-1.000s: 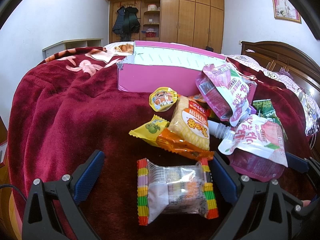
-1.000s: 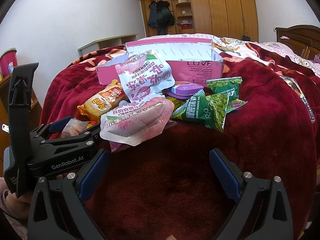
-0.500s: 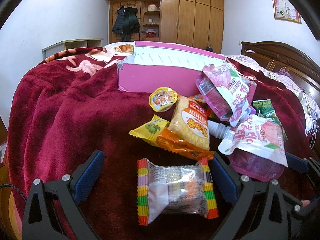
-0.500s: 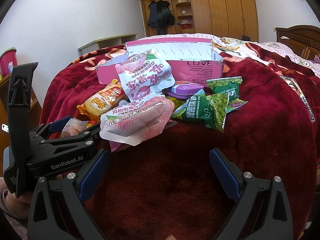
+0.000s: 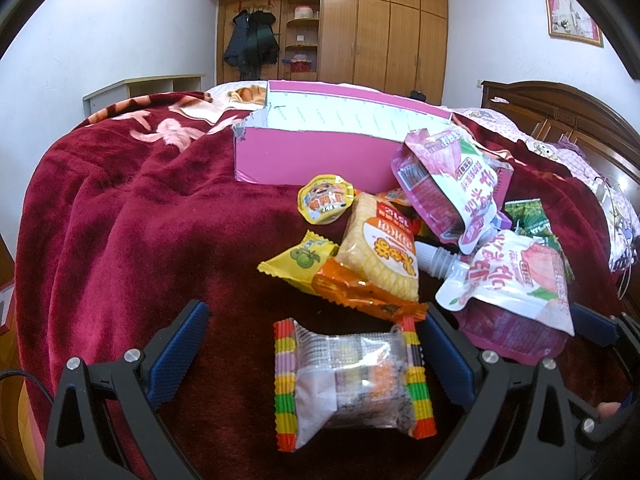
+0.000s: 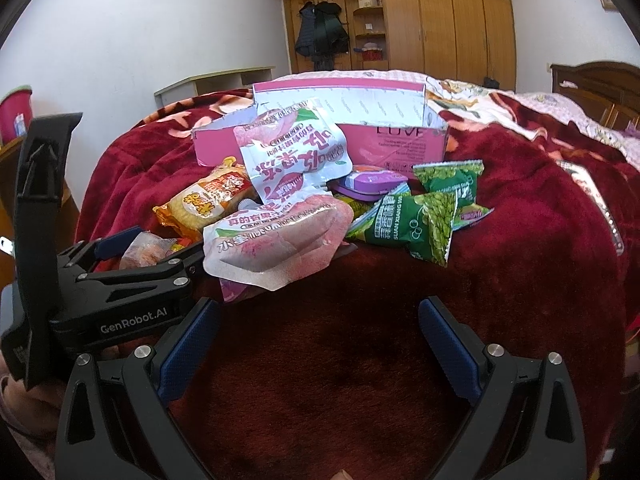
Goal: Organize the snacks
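Because the left gripper (image 5: 310,354) straddles the striped cake packet (image 5: 352,380) with jaws spread, ready to grasp it, the right gripper (image 6: 320,344) waits open-jawed over bare red blanket (image 6: 320,380).

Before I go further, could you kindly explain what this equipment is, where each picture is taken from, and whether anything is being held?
No robot arm here: a person holds two hand grippers, each with a fisheye camera looking along its blue-padded fingers. In the left wrist view, the left gripper stands open around a clear cake packet with striped ends, not clamping it. In the right wrist view, the right gripper is open over the bare red blanket, holding nothing. The snacks lie on that blanket: pink drink pouches, green pea bags, a yellow cracker pack. Behind them stands an open pink box.
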A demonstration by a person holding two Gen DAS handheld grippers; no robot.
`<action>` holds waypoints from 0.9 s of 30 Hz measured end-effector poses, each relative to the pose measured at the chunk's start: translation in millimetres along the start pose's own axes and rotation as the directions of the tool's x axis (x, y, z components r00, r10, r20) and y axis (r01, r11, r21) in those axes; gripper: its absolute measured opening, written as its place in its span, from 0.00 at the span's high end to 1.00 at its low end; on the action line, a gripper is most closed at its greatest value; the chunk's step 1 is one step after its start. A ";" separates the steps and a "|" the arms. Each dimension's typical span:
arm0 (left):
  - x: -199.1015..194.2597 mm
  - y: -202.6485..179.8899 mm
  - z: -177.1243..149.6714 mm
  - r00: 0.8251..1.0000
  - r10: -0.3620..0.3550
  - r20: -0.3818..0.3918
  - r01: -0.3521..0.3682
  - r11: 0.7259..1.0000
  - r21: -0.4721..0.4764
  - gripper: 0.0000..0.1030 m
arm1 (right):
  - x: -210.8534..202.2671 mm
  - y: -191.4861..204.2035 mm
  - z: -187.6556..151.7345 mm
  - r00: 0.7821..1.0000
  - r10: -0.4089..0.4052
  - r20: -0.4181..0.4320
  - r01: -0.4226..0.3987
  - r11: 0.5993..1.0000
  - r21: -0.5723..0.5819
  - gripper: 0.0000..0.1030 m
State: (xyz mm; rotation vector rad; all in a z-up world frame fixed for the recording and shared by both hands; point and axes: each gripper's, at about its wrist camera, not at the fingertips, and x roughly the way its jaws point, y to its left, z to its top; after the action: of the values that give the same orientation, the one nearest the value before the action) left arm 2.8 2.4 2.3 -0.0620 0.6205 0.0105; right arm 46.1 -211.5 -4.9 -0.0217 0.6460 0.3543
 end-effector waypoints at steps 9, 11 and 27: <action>-5.5 10.8 16.0 0.999 -0.053 -0.003 0.053 0.998 -0.016 0.01 | -12.2 -18.1 -1.2 0.999 0.026 0.032 -0.027 0.999 0.034 0.02; -8.9 12.5 18.9 0.998 -0.057 0.007 0.057 0.998 -0.011 0.01 | -17.0 -15.9 2.9 0.999 0.032 0.036 -0.034 0.999 0.035 0.02; -11.2 -11.8 32.0 0.993 -0.114 -0.009 0.114 0.986 0.119 0.17 | -26.6 -0.9 27.0 0.999 0.036 0.039 -0.037 0.999 0.001 0.02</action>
State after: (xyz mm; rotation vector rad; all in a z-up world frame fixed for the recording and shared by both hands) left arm 12.6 -7.3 35.4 0.0180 0.6184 -0.1374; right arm 42.5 -217.3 32.3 -0.0018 0.6085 0.3887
